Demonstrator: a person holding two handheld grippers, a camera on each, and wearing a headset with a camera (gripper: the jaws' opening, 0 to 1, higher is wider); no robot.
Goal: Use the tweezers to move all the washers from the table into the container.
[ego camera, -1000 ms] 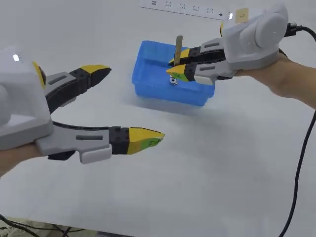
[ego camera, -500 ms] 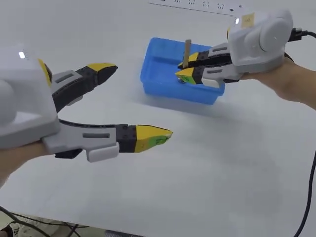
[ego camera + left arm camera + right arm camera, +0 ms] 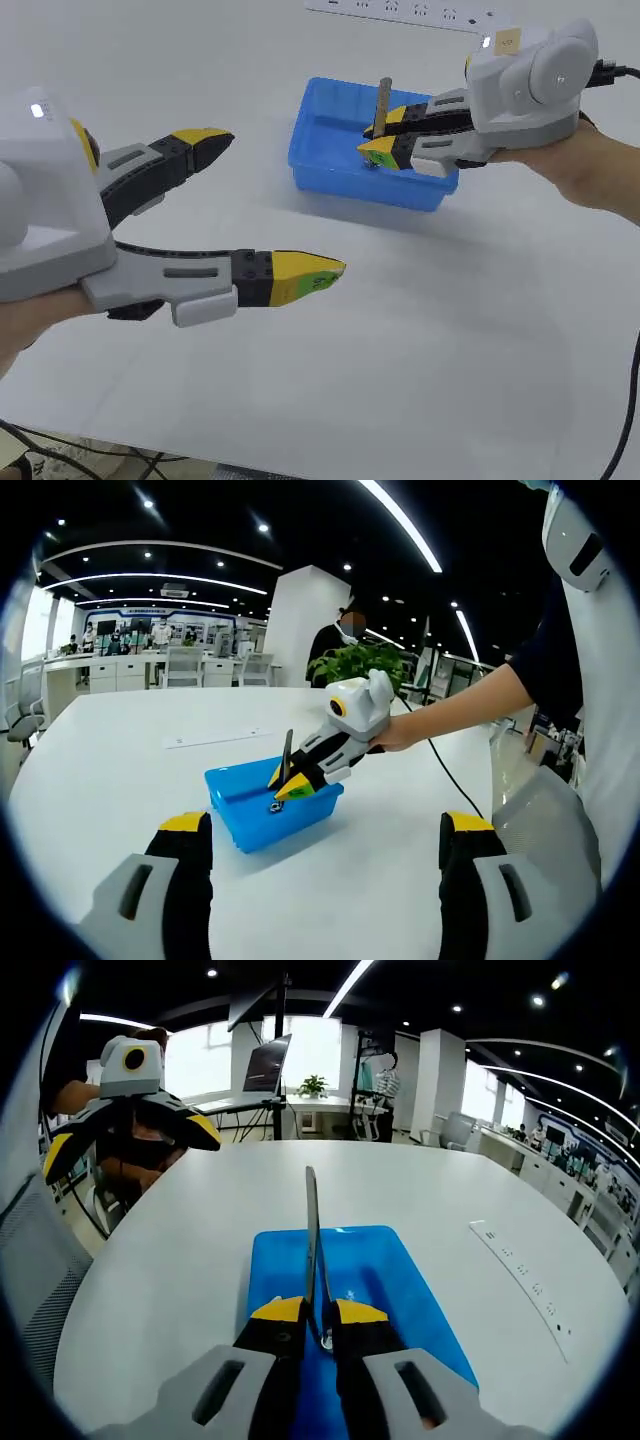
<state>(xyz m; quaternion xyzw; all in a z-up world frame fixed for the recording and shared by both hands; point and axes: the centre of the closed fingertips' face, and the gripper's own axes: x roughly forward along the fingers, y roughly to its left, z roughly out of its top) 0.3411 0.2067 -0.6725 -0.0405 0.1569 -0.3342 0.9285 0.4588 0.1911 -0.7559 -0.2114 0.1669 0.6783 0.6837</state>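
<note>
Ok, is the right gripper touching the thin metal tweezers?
Touching. In the right gripper view the right gripper has both yellow-tipped jaws closed against the thin metal tweezers, which stand up between them over the blue plastic container.

The lower end of the tweezers (image 3: 383, 100) is hidden between the right gripper (image 3: 376, 132) tips. The container (image 3: 340, 180) floor beneath is obscured. The head view's top edge cuts off the power strip (image 3: 400, 10).

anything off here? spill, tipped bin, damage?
Nothing stands out. The blue container sits flat on the table, with no visible damage. The right gripper is shut on the tweezers over it. The left gripper hangs open over the table, holding nothing.
</note>
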